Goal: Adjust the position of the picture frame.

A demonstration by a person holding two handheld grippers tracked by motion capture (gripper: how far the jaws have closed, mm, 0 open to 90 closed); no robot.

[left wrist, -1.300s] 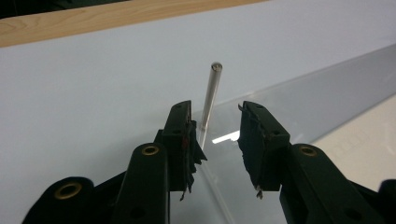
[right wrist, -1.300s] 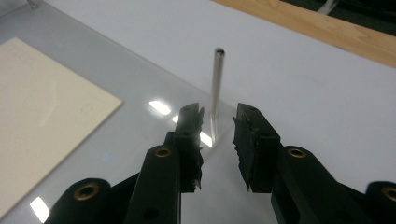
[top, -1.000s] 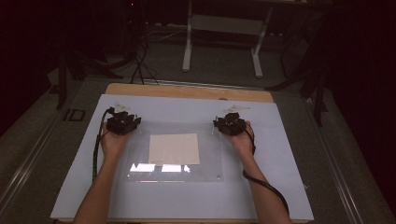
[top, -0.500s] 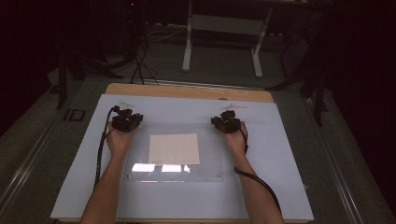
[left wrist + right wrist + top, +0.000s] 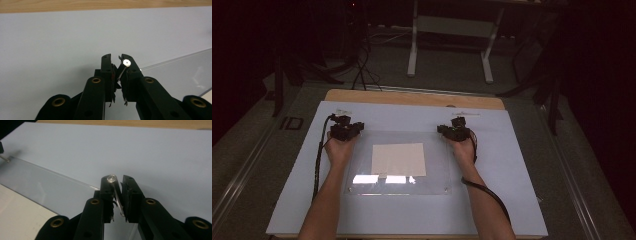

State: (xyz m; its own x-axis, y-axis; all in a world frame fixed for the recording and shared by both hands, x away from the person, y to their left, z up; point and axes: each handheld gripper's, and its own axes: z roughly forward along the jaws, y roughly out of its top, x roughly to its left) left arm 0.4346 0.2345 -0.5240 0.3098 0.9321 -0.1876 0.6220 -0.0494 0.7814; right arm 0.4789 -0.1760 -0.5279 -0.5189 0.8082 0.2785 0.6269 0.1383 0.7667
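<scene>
A mat (image 5: 512, 165) is being carried by the tabletop (image 5: 412, 97), a clear sheet (image 5: 437, 170) is lying on the mat with a paper (image 5: 398, 159) at its middle, and its far left and far right corners are being flanked by the left tongs (image 5: 345, 131) and right tongs (image 5: 454, 131).

This looks like a lab or test room set up for recording, dim all round with light falling on the bench alone. A wooden table (image 5: 412, 96) carries a pale blue-white sheet (image 5: 512, 165) as a work surface, and a clear plastic plate (image 5: 437, 175) lies on it over a cream paper square (image 5: 398, 159). Beyond the far edge stands a white metal frame (image 5: 452, 40) on a grey carpeted floor (image 5: 382, 70), with black cables (image 5: 362, 70) trailing across it at far left. Dark stands and equipment legs (image 5: 552, 85) crowd the right side. Metal rails (image 5: 242, 165) run along the floor at left.
</scene>
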